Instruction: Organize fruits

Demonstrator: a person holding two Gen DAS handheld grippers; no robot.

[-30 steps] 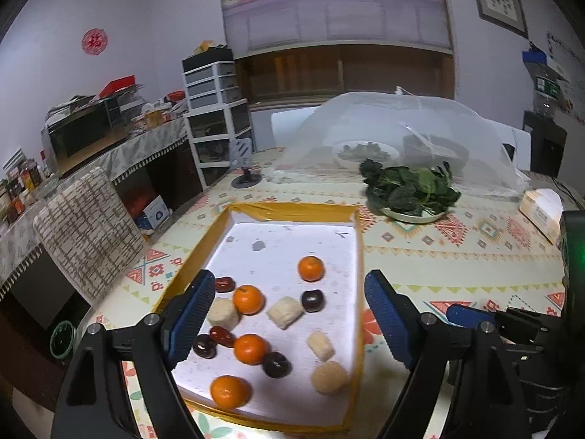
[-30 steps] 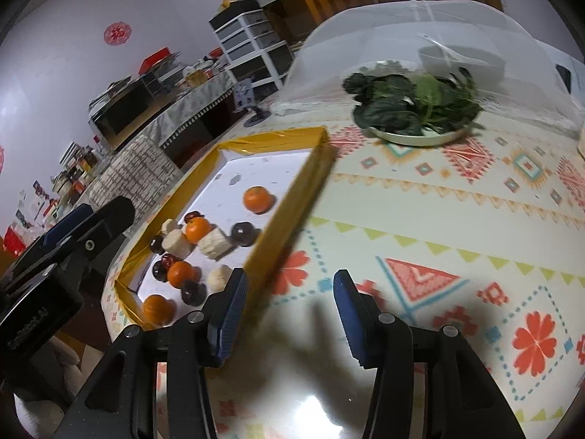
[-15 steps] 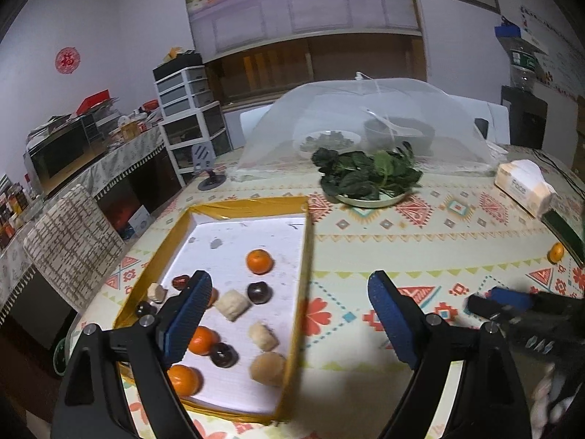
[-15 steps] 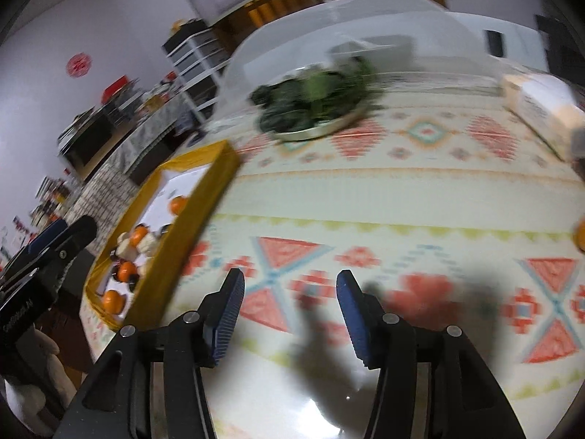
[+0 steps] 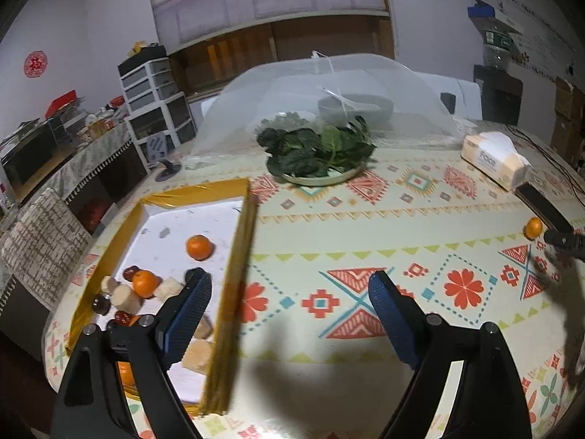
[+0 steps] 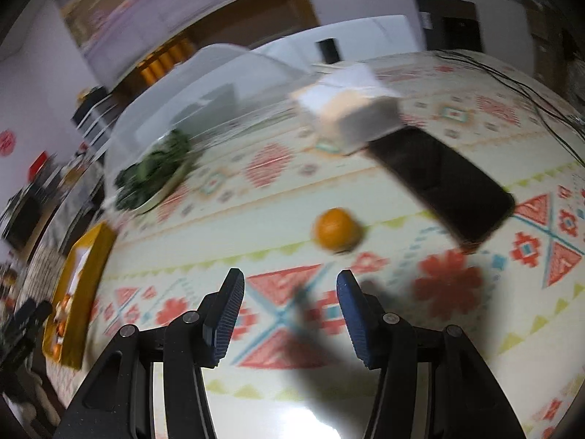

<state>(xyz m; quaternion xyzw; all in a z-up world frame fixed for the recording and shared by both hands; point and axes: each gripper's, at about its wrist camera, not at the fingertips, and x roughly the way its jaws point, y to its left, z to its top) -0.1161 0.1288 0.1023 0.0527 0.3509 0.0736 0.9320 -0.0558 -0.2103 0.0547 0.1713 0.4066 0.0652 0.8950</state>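
R gripper [image 6: 290, 301]: jaws open, nothing btwn them, hovering over the desk [image 6: 256, 190]. Loose orange [image 6: 336, 228] sits on the patterned cloth just ahead of the jaws, slightly right of centre, not touching either finger. Black phone [image 6: 438, 179] lies flat just right of/behind it, tissue box [image 6: 347, 109] touching the phone's far end. R view is motion-blurred, so fine detail is iffy.

L gripper [image 5: 289, 292]: jaws wide open, empty. L finger overlaps the yellow-rimmed tray [image 5: 237, 256] in view, R finger over bare cloth. From my L cam the same loose orange [image 5: 532, 227] shows at far right edge of desk, well apart from the tray, w/ R gripper tip [image 5: 563, 239] just beside it.

Tray contents: one orange [image 5: 199, 247] alone mid-tray; nearer end has a cluster – another orange [image 5: 145, 283], pale chunks [image 5: 126, 298], dark red/brown fruits [image 5: 100, 303]. Some more pieces partly hidden behind my L finger, can't ID them.

Plate of greens [image 5: 318, 153] beyond the tray, touching the front of the mesh food cover [image 5: 329, 84].
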